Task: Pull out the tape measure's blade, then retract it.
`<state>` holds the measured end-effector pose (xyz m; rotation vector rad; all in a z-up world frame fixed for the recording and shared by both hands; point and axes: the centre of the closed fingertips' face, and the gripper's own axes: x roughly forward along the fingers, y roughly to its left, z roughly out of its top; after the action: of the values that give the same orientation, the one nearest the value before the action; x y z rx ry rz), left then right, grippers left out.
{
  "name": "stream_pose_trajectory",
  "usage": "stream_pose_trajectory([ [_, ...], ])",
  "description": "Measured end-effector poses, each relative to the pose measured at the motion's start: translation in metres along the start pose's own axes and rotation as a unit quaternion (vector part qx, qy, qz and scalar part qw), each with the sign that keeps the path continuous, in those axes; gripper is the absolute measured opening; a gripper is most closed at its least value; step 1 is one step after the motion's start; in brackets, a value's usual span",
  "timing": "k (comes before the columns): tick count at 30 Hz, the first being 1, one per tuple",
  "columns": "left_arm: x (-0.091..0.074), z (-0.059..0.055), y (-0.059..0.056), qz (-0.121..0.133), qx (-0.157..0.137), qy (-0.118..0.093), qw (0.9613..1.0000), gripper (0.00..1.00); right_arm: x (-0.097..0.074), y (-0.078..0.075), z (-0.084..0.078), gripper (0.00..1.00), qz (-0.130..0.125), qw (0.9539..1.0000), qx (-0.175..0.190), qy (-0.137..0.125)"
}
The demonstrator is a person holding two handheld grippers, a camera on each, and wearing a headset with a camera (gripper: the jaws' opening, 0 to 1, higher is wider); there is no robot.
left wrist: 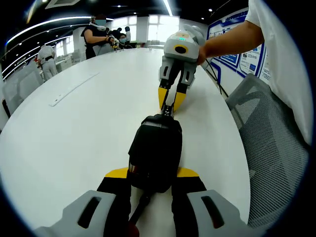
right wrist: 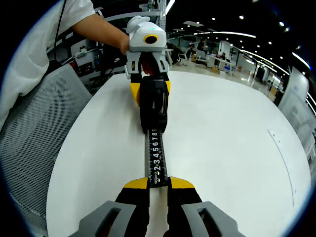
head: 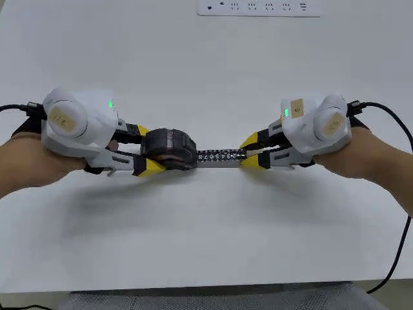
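A black tape measure case [head: 169, 148] sits on the white table, held between the yellow-tipped jaws of my left gripper [head: 151, 150], which is shut on it. In the left gripper view the case [left wrist: 155, 150] fills the space between the jaws. A short length of black blade [head: 221, 156] with white numbers runs from the case to my right gripper [head: 251, 150], which is shut on the blade's end. In the right gripper view the blade [right wrist: 156, 158] stretches from my jaws to the case [right wrist: 153, 101], with the left gripper [right wrist: 146, 37] behind it.
A white power strip [head: 259, 7] lies at the table's far edge. Cables trail from both grippers. A grey mesh chair [left wrist: 269, 143] stands by the table's near side. Other people stand at the far end of the long table [left wrist: 74, 128].
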<state>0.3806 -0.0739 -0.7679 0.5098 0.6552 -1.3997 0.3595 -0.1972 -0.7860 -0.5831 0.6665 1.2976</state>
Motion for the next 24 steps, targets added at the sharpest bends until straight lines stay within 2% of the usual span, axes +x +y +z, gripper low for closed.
stream_pose_trajectory([
  [24, 0.001, -0.001, 0.000, -0.001, 0.002, 0.001, 1.0000, 0.26, -0.013, -0.002, -0.018, 0.09, -0.012, 0.9998, 0.007, 0.011],
])
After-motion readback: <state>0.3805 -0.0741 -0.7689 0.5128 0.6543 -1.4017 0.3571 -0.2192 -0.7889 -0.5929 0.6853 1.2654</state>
